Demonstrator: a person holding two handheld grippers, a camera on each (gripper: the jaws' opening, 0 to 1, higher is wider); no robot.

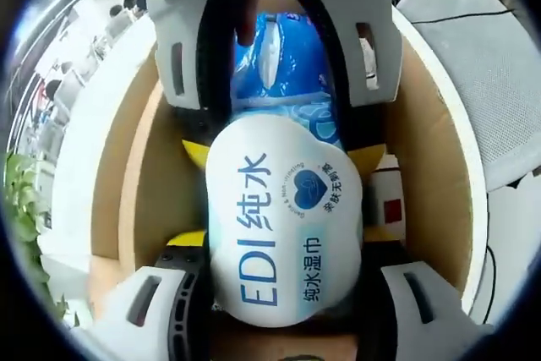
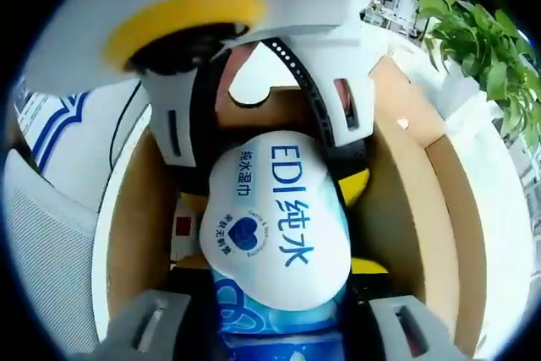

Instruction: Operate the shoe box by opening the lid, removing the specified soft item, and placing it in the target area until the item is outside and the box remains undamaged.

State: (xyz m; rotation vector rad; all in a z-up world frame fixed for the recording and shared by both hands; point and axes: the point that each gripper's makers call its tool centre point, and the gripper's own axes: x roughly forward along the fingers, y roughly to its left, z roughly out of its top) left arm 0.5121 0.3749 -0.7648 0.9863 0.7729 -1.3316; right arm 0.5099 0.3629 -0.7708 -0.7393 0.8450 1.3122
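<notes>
A soft pack of wet wipes (image 1: 283,226), white at one end and blue at the other with "EDI" printed on it, lies inside the open cardboard shoe box (image 1: 135,192). My left gripper (image 1: 279,238) rises from the bottom of the left gripper view and is shut on the pack's white end. The right gripper (image 1: 283,156) comes in from the top and clamps the pack's middle. In the right gripper view the pack (image 2: 279,226) sits between my right gripper's (image 2: 275,264) jaws, with the left gripper (image 2: 275,183) opposite. The box wall (image 2: 406,183) surrounds both.
A white card with a red square (image 1: 390,209) lies on the box floor beside the pack. A grey mesh surface (image 1: 473,65) with a black cable borders the box on one side. A green plant (image 2: 482,48) stands past the other side.
</notes>
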